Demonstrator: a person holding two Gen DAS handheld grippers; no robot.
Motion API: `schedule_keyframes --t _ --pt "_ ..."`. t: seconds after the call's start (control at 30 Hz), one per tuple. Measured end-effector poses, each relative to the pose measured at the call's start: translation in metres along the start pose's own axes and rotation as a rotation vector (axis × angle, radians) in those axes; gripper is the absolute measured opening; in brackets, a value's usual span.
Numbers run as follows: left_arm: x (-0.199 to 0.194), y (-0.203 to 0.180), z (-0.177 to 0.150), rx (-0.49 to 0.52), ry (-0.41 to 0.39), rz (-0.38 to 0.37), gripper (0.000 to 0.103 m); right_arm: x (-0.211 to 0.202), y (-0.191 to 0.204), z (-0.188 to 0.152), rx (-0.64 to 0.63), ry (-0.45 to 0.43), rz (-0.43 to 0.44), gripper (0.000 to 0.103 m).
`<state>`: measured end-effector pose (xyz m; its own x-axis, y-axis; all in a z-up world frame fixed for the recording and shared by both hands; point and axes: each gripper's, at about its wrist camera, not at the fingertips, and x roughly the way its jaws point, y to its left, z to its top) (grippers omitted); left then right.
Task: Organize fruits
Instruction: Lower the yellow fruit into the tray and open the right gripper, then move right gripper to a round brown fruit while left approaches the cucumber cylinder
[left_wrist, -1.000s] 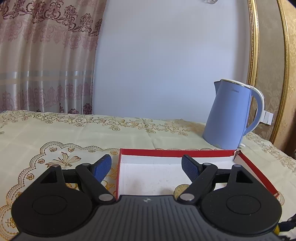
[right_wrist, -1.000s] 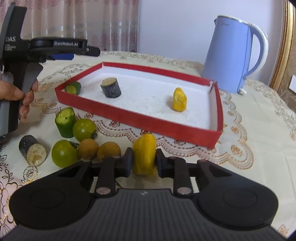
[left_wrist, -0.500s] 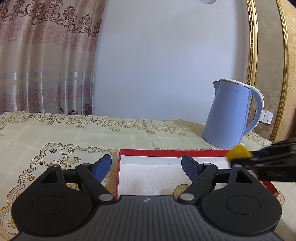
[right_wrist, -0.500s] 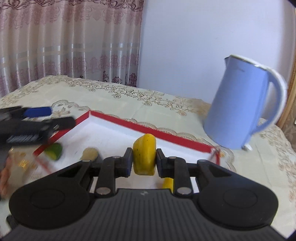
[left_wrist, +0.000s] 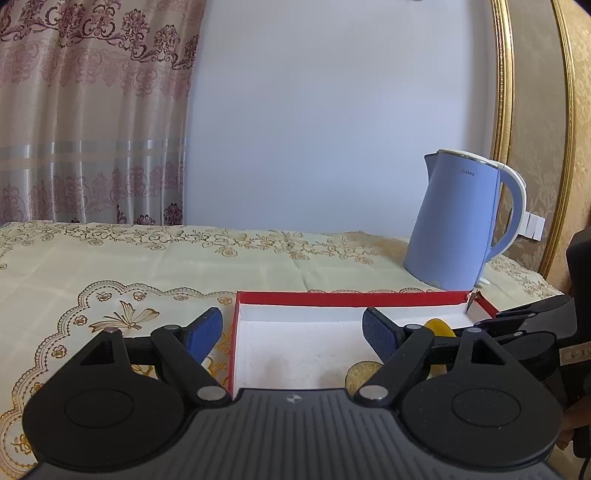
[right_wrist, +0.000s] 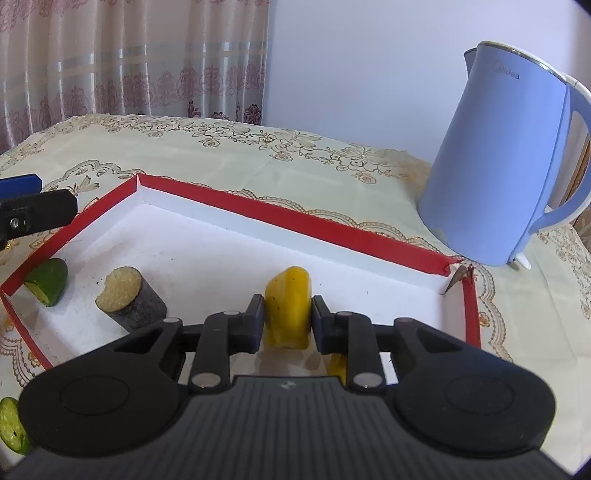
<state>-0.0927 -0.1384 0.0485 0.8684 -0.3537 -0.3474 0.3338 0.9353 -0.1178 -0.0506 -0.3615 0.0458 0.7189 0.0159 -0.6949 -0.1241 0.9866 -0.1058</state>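
right wrist view: right gripper clamps a yellow fruit piece between its pads, held over the white floor of the red-edged tray. further left in the tray, a dark-skinned chunk and a green piece near the left wall. left gripper spread wide, nothing between its pads, at the tray's near edge. blue kettle stands beyond the far right corner.

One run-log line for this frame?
right gripper: shut on yellow fruit piece, over red tray | left gripper: open, empty | tray: green piece, dark piece
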Motion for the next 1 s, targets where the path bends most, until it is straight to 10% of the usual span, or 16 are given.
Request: schedule_keyframes --t 0.13,0.27,0.47,0.6,0.73,1.0 --pt "0.0 0.0 0.0 0.0 0.0 0.0 0.083 -0.002 0.007 -0.005 -0.034 -0.016 -0.03 0.03" --pt "0.0 -0.001 -0.001 0.003 0.003 0.0 0.083 -0.001 0.007 -0.005 -0.03 -0.02 -0.055 0.084" --pt "0.001 -0.001 -0.001 0.004 0.005 0.0 0.083 -0.014 -0.003 -0.002 0.035 -0.041 -0.059 0.101" --pt "0.001 -0.001 -0.001 0.004 0.004 0.001 0.083 -0.05 -0.009 -0.003 0.101 -0.185 -0.031 0.103" --pt "0.001 -0.001 -0.002 0.007 0.004 0.003 0.083 -0.103 -0.013 -0.024 0.263 -0.436 -0.185 0.103" --pt "-0.001 -0.003 -0.002 0.015 -0.004 0.009 0.083 -0.151 0.008 -0.064 0.244 -0.278 -0.063 0.103"
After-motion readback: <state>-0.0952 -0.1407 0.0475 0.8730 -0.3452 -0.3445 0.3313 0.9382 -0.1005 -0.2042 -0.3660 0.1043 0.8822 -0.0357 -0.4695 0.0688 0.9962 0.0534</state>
